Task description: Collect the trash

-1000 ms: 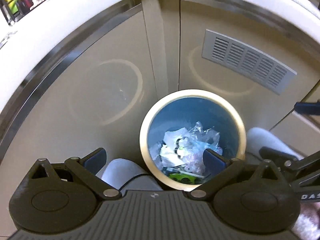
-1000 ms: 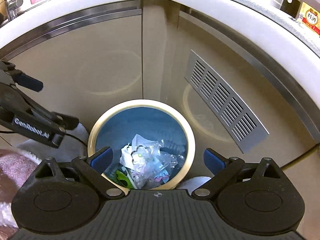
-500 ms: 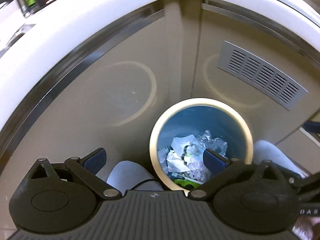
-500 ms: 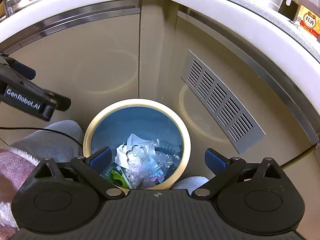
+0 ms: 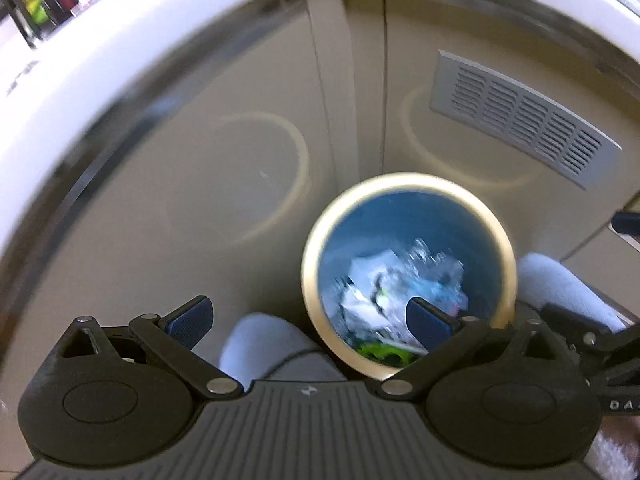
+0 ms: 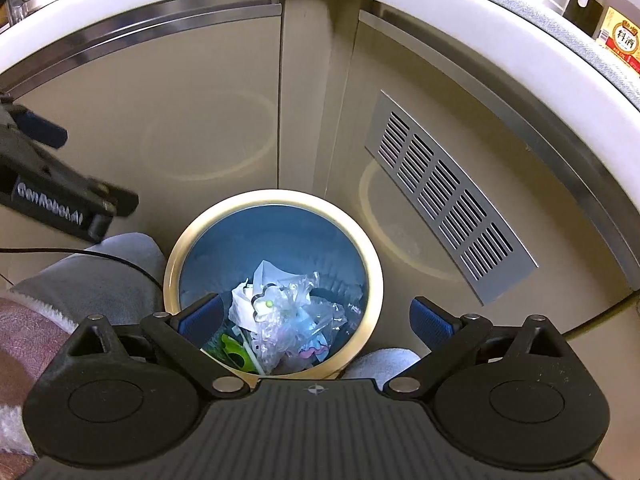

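While I'm looking down from my left wrist cam, my left gripper (image 5: 308,320) has its fingers spread wide with nothing between them. It hangs over the floor in front of beige cabinet doors (image 5: 224,152) that meet in a corner under a white countertop edge (image 5: 132,36). A grey vent grille (image 5: 520,118) sits on the right-hand door. Right in that corner stands the trash bin (image 5: 404,184), blue inside with a pale rim. The trash (image 5: 392,280) in it looks like crumpled plastic and paper, but this view's pretty smeared so don't quote me. My grey slippers (image 5: 260,340) poke in on both sides of the bin.

Over on the right wrist cam it's way sharper. My right gripper (image 6: 316,318) is also wide apart and empty, directly above the bin (image 6: 372,276). Clear wrappers, white paper and a green scrap are piled in the bottom. A sauce bottle (image 6: 620,28) stands on the counter top right.
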